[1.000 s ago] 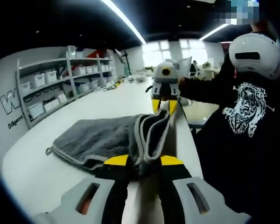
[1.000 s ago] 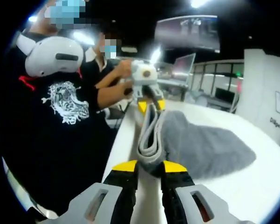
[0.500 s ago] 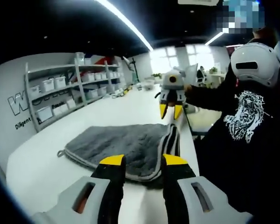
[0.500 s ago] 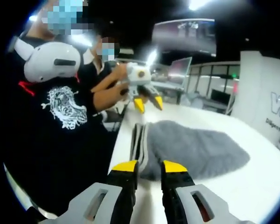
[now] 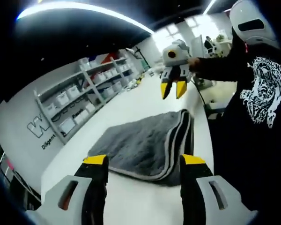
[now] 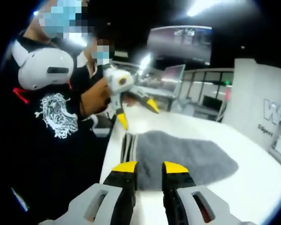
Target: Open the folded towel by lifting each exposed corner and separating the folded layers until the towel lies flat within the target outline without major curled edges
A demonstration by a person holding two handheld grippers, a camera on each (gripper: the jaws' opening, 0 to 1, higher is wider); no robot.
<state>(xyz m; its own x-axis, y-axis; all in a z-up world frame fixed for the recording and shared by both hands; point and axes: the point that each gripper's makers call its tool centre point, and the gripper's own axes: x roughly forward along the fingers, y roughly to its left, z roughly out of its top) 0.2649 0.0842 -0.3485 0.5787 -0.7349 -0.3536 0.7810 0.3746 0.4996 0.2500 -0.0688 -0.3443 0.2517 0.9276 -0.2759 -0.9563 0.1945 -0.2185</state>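
Note:
A grey folded towel lies on the white table, its stacked layered edge toward the person's side. My left gripper hangs above its near end, jaws wide open and empty. From the right gripper view it is the gripper held up over the towel's far end, jaws spread wide. My right gripper stands a little back from the towel's near edge, with a narrow gap between its jaws and nothing in it. It also shows as the gripper raised above the towel's far end.
A person in a black printed shirt stands along the table's edge beside the towel. Shelves with white bins line the wall across the table. A second person stands behind. A laptop sits further back.
Both grippers held the towel's layered edge up one second ago and have let go. The towel dropped flat on the table. My left jaws opened wide and both grippers rose away.

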